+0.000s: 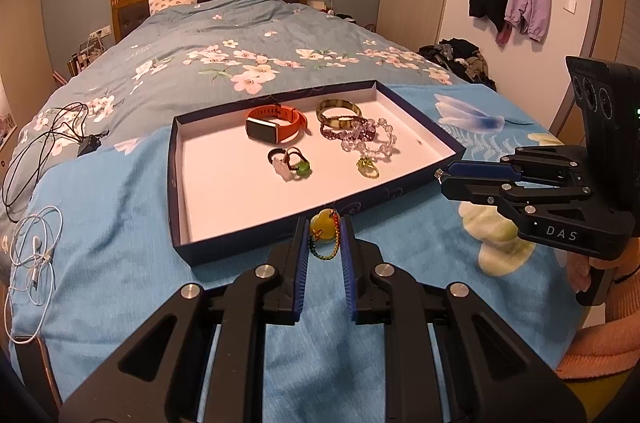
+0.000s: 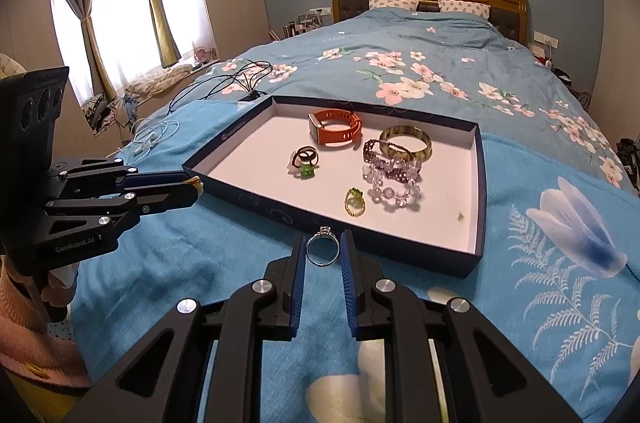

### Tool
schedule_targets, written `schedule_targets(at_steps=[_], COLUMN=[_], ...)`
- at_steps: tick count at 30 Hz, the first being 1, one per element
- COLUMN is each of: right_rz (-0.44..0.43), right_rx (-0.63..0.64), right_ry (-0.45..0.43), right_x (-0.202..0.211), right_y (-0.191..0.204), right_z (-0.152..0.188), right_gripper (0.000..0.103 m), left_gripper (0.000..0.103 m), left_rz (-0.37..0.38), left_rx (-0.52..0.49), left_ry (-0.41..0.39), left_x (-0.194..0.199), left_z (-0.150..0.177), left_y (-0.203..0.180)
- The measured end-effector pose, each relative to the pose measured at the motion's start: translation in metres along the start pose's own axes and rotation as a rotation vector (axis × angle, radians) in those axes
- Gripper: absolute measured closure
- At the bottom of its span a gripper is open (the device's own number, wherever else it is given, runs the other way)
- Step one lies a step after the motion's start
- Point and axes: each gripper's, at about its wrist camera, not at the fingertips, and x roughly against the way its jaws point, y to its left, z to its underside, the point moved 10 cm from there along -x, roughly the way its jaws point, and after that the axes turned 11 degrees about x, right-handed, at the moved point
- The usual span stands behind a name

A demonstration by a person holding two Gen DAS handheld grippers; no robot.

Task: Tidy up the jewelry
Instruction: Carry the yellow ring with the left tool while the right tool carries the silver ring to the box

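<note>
Left wrist: right claw point(image 1: 440, 177) "DAS", grips ring point(image 2: 323, 250) | left claw point(image 1: 325, 223) grips pendant point(image 1: 323, 225)

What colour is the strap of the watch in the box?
Orange. The watch shows it best in the right wrist view, lying in the box.
</note>
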Motion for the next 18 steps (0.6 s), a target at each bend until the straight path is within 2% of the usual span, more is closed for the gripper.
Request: schedule_targets(at_steps=[18], right_rz=[0.0], right_rx=[0.004], right_ry=[-0.023], right_x=[-0.003], right_y=[-0.008], right_z=[-0.017], right_gripper=[0.087], left_gripper=[0.087], left_rz=[-0.005], left_rx=[0.017], left_ry=[-0.024], left_x=[-0.009], left_z=[-0.022], left_y=[0.001])
